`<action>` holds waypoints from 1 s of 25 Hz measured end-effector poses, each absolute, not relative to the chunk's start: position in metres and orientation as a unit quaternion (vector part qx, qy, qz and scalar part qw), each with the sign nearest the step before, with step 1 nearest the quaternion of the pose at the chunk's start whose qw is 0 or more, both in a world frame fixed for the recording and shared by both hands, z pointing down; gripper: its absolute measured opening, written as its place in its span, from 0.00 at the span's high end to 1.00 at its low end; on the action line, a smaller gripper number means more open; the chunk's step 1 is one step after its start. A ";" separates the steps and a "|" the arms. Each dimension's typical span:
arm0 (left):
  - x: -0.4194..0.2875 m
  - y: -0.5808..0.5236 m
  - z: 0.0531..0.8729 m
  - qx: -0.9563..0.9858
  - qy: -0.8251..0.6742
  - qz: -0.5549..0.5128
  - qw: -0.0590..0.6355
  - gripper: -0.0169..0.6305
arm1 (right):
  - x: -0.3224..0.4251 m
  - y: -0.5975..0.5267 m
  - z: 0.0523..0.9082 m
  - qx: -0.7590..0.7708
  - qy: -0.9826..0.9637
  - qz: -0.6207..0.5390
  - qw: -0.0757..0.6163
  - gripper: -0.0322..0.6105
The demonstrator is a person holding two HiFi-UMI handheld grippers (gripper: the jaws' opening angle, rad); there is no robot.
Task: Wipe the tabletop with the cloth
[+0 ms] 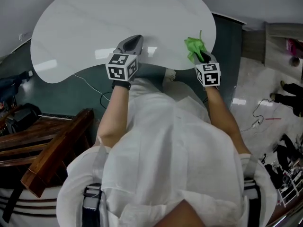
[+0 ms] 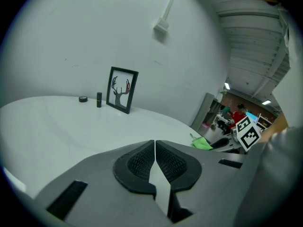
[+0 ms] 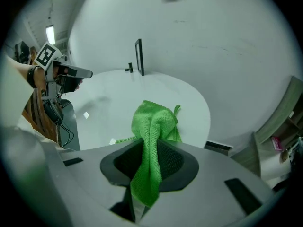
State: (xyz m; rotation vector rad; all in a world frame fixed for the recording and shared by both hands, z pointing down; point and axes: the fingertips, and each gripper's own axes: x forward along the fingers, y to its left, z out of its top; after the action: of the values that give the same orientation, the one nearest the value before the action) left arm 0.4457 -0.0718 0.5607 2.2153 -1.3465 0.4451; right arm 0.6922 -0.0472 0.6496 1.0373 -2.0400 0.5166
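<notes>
The green cloth (image 3: 154,126) is pinched between the jaws of the right gripper (image 3: 150,155), its bunched end spilling ahead of the tips over the white tabletop (image 1: 94,27), seemingly ready for wiping, while off to that gripper's left the left gripper (image 2: 155,145) hangs pressed closed and empty, apparently just kept clear.

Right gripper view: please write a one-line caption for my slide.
Right gripper shut on a bright green microfibre cloth, with the white rounded tabletop ahead.
</notes>
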 end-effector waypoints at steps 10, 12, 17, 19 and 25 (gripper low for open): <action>0.462 -0.064 0.538 0.793 -0.547 0.151 0.221 0.94 | 0.806 -0.063 0.667 0.454 -0.749 0.225 0.427 0.83; 0.448 -0.064 0.525 0.785 -0.565 0.142 0.212 0.94 | 0.822 -0.072 0.660 0.474 -0.739 0.232 0.419 0.83; 0.415 -0.070 0.486 0.767 -0.605 0.117 0.179 0.94 | 0.826 -0.113 0.596 0.507 -0.770 0.222 0.316 0.83; 0.405 -0.071 0.470 0.761 -0.618 0.105 0.167 0.94 | 0.817 -0.128 0.562 0.512 -0.791 0.206 0.262 0.83; 0.382 -0.071 0.423 0.751 -0.644 0.070 0.128 0.94 | 0.779 -0.147 0.468 0.498 -0.844 0.145 0.139 0.83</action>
State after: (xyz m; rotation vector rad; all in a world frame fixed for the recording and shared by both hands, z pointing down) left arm 0.3816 -0.0705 0.4229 2.1861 -1.8724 0.2047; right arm 0.7789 -0.1471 0.4681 1.4389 -2.4382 0.4199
